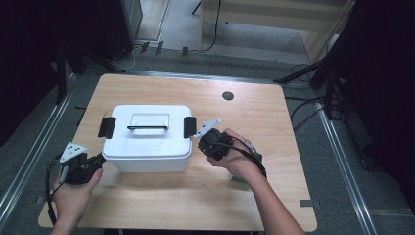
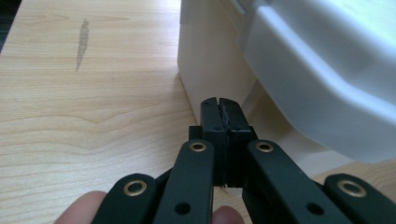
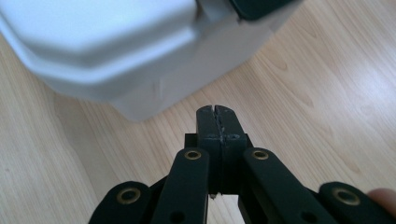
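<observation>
Black claw [image 2: 219, 105] linkages carry brass-ringed pivot holes.

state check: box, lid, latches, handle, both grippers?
box: upright on the table, closed
lid: seated on the box
left latch: down against the box end
right latch: down against the box end
handle: lying flat in the lid recess
left gripper: shut, empty, by the box's lower corner
right gripper: shut, empty, near the box, over bare table
</observation>
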A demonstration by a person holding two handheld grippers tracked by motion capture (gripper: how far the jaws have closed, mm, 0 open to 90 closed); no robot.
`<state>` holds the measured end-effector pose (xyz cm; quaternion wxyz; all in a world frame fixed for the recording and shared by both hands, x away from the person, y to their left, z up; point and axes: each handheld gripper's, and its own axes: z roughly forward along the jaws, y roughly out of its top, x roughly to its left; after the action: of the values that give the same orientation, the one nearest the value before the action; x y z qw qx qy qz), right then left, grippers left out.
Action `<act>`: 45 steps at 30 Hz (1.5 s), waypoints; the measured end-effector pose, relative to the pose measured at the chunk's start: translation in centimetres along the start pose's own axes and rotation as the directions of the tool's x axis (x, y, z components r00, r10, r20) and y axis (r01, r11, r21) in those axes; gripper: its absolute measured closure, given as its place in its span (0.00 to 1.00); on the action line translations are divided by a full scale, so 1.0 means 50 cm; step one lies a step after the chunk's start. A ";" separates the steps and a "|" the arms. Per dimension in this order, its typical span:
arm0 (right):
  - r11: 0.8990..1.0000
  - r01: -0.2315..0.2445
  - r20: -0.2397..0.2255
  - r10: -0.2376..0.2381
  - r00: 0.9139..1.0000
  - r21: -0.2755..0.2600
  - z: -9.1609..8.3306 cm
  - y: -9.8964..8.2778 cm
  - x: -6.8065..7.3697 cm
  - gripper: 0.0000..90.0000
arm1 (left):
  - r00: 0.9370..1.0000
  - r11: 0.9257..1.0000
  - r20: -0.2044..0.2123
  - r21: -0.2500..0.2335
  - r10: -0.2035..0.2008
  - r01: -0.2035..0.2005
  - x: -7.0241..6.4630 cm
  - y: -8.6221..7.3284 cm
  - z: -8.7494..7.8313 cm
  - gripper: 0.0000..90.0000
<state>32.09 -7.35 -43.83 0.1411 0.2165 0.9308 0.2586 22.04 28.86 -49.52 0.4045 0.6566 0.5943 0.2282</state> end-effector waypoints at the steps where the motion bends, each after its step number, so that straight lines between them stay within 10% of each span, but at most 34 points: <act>1: 1.000 0.005 -0.004 -0.005 1.000 -0.002 0.001 0.005 0.002 1.00 | 1.000 1.000 0.000 0.000 0.000 0.000 0.000 0.000 0.000 1.00; 15: 1.000 0.008 -0.024 -0.009 1.000 -0.008 0.016 0.012 0.006 1.00 | 1.000 1.000 0.020 0.012 0.023 -0.023 -0.023 0.008 0.012 1.00; 37: 0.998 -0.056 -0.011 0.056 0.998 -0.031 -0.020 -0.073 -0.056 1.00 | 0.998 0.999 0.048 -0.007 0.038 -0.037 -0.091 0.025 0.056 1.00; 45: 0.996 0.084 -0.039 -0.083 0.996 0.023 -0.043 -0.099 -0.068 0.81 | 0.998 0.999 -0.062 -0.051 -0.011 0.008 -0.047 -0.012 0.022 0.55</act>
<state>32.60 -13.70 -44.22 0.1313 0.1741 0.9447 0.2451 22.10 26.30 -50.20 0.4036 0.6359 0.6036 0.2617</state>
